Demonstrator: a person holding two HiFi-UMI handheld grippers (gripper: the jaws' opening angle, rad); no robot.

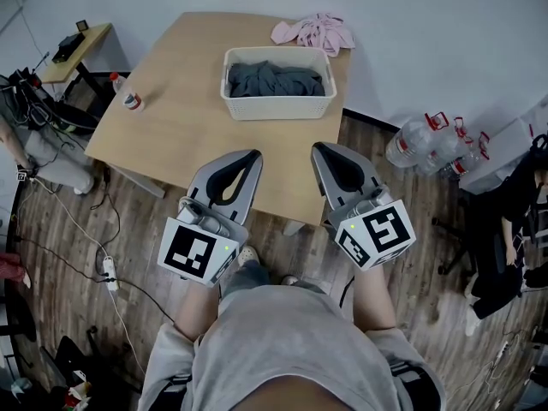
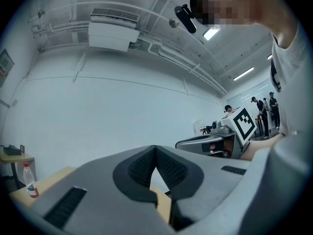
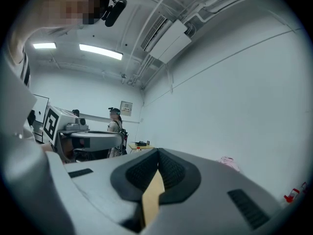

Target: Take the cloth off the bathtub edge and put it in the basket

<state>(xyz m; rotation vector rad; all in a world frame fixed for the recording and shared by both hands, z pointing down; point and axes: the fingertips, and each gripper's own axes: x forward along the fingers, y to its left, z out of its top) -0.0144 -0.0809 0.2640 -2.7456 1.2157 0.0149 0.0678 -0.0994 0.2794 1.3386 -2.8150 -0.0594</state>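
Observation:
A white basket stands on the far half of the wooden table, and a grey cloth lies bunched inside it. At the table's far edge, just behind the basket, lies a pink cloth, which also shows small in the right gripper view. My left gripper hovers over the table's near edge, shut and empty. Beside it my right gripper is likewise shut with nothing in it. Both point toward the basket and stay well short of it. No bathtub is in view.
A small bottle stands at the table's left edge. Large water bottles lie on the floor to the right, near a seated person. A low side table and cables with a power strip are on the left.

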